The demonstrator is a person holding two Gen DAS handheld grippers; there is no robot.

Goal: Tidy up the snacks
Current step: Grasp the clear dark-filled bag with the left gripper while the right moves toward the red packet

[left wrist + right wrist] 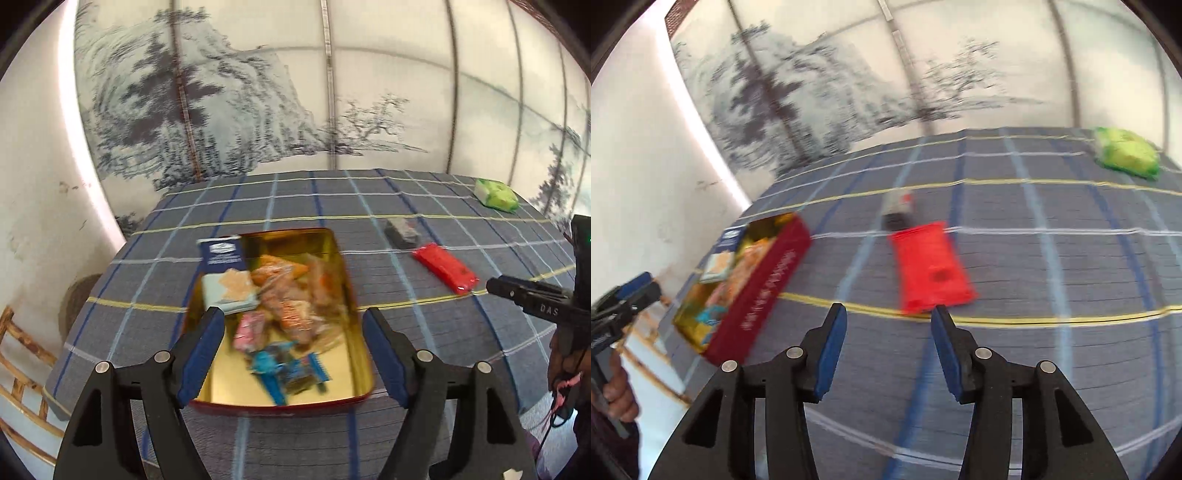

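Observation:
A red tin with a gold inside (347,295) sits on the checked tablecloth and holds several wrapped snacks (280,306); it also shows at the left of the right wrist view (768,288). My left gripper (293,317) is open and empty above the tin's near end. A red snack packet (929,266) lies flat just beyond my right gripper (888,312), which is open and empty. The packet also shows in the left wrist view (445,271). A small dark packet (897,210) lies behind it. A green packet (1126,153) lies at the far right.
The table (1071,350) has a grey-blue checked cloth and stands against a painted folding screen (258,92). A white wall (33,184) is on the left. A bamboo chair (22,350) stands by the table's left edge.

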